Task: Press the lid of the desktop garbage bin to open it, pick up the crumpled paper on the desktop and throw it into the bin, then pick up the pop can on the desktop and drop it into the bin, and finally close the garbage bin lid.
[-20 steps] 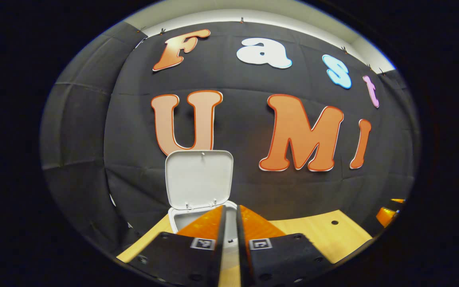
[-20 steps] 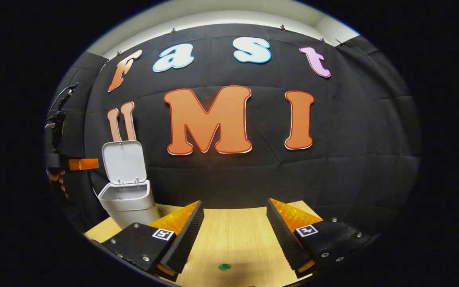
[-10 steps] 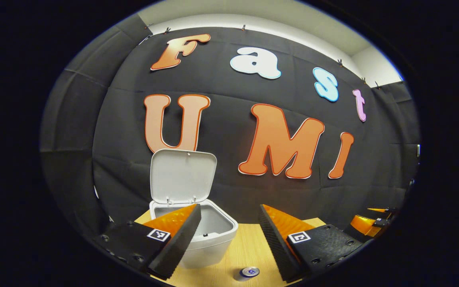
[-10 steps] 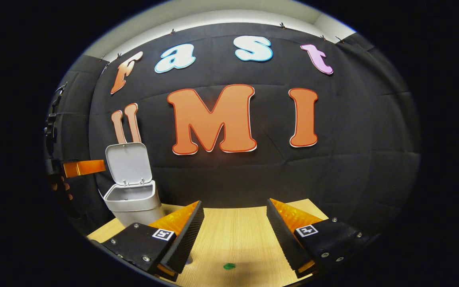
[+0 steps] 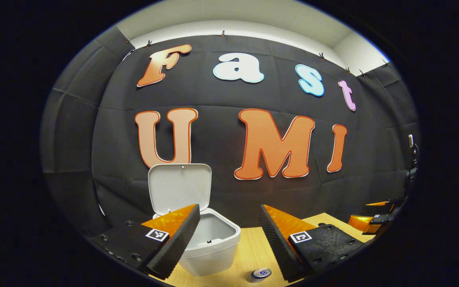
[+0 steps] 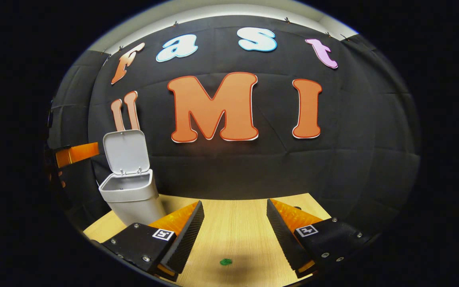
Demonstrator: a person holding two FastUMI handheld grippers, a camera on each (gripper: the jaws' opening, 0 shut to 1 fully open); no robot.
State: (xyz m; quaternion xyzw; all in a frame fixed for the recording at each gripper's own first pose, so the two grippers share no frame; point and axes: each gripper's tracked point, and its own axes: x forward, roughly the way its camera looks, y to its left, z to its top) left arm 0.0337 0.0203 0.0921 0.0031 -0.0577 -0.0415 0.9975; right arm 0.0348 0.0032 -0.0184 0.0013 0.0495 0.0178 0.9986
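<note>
— Bin (image 5: 209, 249) on the wooden desktop (image 5: 245, 251), lid (image 5: 179, 187) standing upright at its back edge against the black cloth wall: that is what we see first in the left gripper view. What do we make of the left gripper (image 5: 229, 239) itself?

— We see its two fingers spread wide apart at the bottom of that view, nothing between them. The near-left finger overlaps the bin's open mouth in the picture; we cannot tell whether they touch. Just below the gap, at the lower edge, the pop can (image 5: 261, 273) stands on the desktop beside the bin, its round top facing us.

— And at the far right of that view?

— We make out part of the other gripper (image 5: 375, 223), low over the table edge, too small to read further.

— Turning to the right gripper view?

— There we find the bin (image 6: 132, 197) at the left, well apart from the right gripper (image 6: 233, 231), its lid (image 6: 126, 151) again tipped up and the inside pale and shadowed. The right gripper's fingers stand apart over bare wood (image 6: 233, 215), holding nothing. A small green speck (image 6: 225, 262) lies on the desktop between them. Beyond the bin, at the left edge, we see one finger of the left gripper (image 6: 76, 153).
</note>
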